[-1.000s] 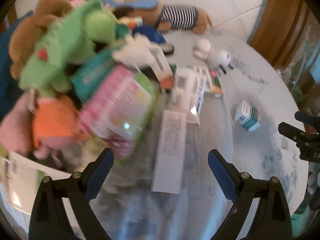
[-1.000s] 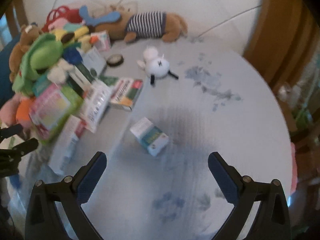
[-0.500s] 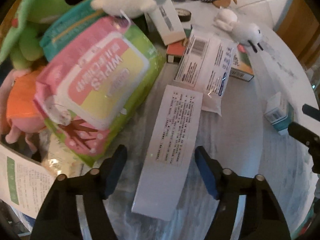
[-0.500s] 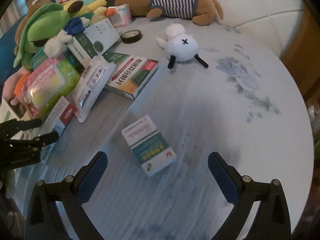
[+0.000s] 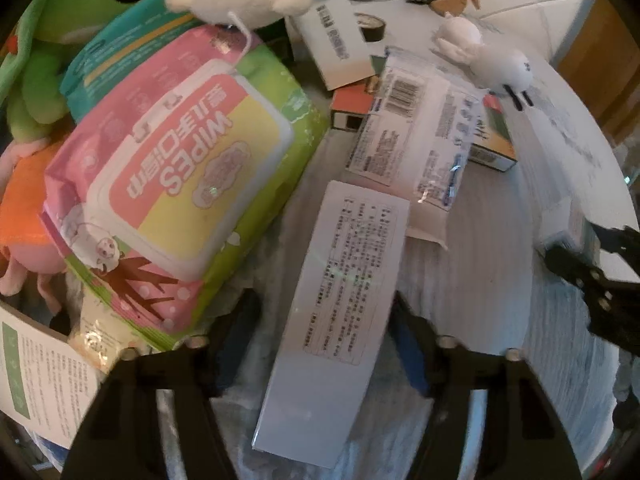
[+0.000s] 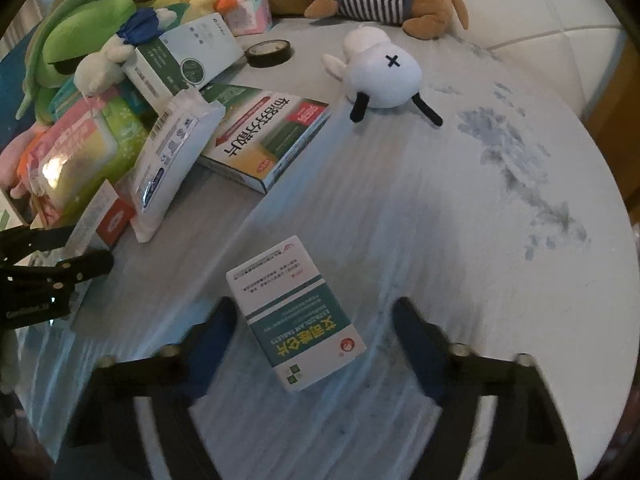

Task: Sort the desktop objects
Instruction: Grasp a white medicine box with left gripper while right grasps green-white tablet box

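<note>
A long white printed box (image 5: 336, 312) lies flat on the white round table (image 6: 460, 208). My left gripper (image 5: 324, 328) is open, its fingers on either side of the box's near half, not touching it. In the right wrist view a teal and white tablet box (image 6: 296, 312) lies between the open fingers of my right gripper (image 6: 312, 332). The left gripper (image 6: 60, 256) shows at that view's left edge, astride the long box (image 6: 100, 216). The right gripper (image 5: 588, 256) shows at the left wrist view's right edge.
A pink and green wipes pack (image 5: 180, 184) lies left of the long box. A clear pouch (image 5: 416, 140), a green medicine box (image 6: 264, 136), a tape roll (image 6: 268, 53), a white sheep plush (image 6: 380, 74) and several plush toys (image 6: 80, 40) crowd the far left.
Both grippers have moved forward and down. The left one has narrowed around the long white box; the right one has narrowed and now frames the teal tablet box.
</note>
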`<state>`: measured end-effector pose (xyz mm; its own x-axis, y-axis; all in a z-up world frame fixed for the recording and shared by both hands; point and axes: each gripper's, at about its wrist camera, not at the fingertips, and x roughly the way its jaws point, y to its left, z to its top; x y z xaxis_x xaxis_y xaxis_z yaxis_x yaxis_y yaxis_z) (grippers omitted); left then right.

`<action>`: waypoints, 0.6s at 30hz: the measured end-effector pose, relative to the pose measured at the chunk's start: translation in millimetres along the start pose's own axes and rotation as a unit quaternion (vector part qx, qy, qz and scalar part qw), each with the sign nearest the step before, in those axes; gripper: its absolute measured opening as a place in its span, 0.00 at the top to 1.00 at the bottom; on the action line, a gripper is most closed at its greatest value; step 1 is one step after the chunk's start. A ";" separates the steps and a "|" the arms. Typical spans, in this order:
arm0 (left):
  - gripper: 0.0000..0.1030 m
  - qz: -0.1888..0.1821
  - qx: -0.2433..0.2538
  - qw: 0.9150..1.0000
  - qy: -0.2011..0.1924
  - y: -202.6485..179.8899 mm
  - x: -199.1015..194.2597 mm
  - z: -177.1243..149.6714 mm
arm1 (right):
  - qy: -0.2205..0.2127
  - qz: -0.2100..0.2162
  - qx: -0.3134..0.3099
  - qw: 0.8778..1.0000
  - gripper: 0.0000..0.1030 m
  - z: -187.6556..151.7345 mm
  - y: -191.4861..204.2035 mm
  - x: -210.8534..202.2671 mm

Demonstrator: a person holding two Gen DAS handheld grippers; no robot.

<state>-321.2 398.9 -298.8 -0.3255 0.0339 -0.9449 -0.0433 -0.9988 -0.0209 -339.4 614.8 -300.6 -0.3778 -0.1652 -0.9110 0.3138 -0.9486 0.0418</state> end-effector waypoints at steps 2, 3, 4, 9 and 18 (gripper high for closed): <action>0.57 -0.003 0.000 1.000 0.000 0.3 -3.5 -3.2 | -0.002 -0.003 0.000 1.000 0.59 -1.0 0.7 -0.4; 0.57 -0.003 0.000 1.000 0.000 0.9 -5.8 -4.7 | -0.002 0.003 0.005 1.000 0.62 -1.1 0.8 -2.2; 0.57 -0.002 0.000 1.000 -0.001 1.5 -8.2 -6.2 | -0.002 0.010 0.010 1.000 0.62 -1.2 0.8 -4.1; 0.57 -0.009 -0.002 1.000 -0.027 4.7 -38.7 -8.0 | -0.018 0.013 0.008 1.000 0.62 0.7 10.2 -24.8; 0.57 -0.013 -0.005 0.997 -0.080 25.9 -106.0 2.6 | -0.064 0.018 0.000 0.998 0.62 10.8 33.7 -74.6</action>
<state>-290.3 369.5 -198.3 -0.4703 0.0646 -0.8801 -0.0443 -0.9978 -0.0495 -310.1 592.3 -226.8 -0.4741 -0.2315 -0.8495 0.3285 -0.9417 0.0733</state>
